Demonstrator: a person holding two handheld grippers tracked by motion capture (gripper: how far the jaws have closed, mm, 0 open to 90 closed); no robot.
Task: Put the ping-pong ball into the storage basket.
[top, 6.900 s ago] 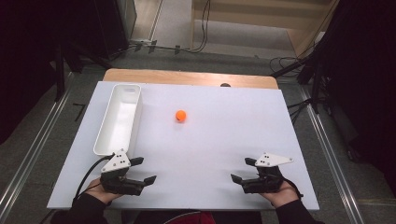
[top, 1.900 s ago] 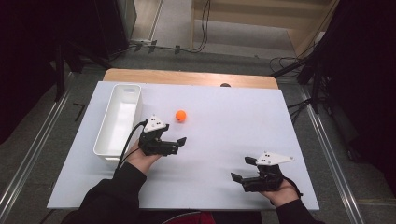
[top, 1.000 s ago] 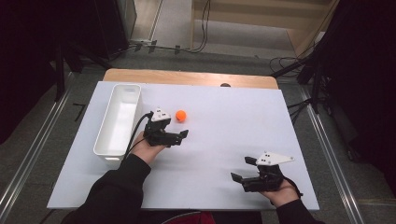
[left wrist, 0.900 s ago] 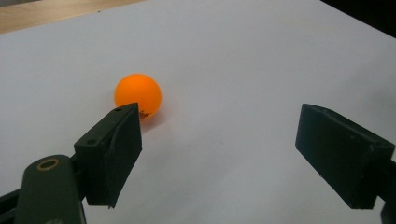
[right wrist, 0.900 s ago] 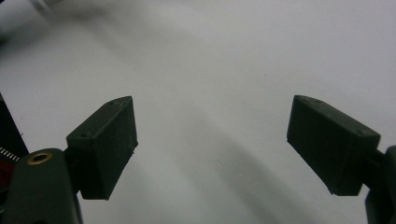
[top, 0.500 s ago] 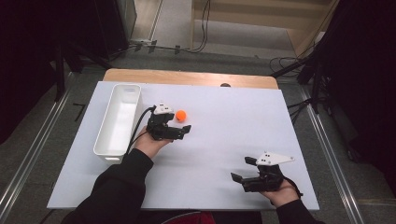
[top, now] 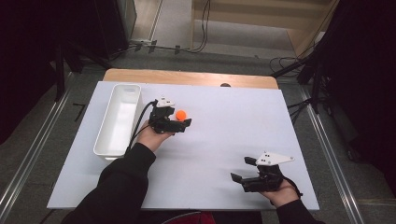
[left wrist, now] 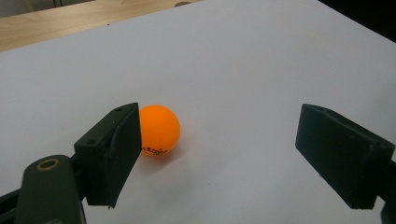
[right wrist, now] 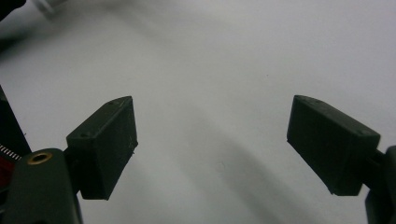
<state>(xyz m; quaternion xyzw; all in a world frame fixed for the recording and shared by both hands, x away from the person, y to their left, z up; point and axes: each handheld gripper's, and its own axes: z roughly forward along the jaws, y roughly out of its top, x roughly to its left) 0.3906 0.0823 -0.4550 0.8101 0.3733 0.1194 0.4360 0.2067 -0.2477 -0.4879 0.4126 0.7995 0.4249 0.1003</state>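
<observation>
Left gripper view shows our left gripper (left wrist: 219, 154) spread wide, one jaw beside the orange ping-pong ball (left wrist: 159, 129), ready to clamp it.

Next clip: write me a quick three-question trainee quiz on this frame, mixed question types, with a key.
1. True or false: the left gripper is shut on the orange ball.
2. Where is the ball relative to the left gripper's jaws? A) centred B) by the jaw at the view's left C) outside them
3. What long white thing sits left of the ball in the high view?

Key: 1 false, jaws open. 2 B. 3 the white bin.
</observation>
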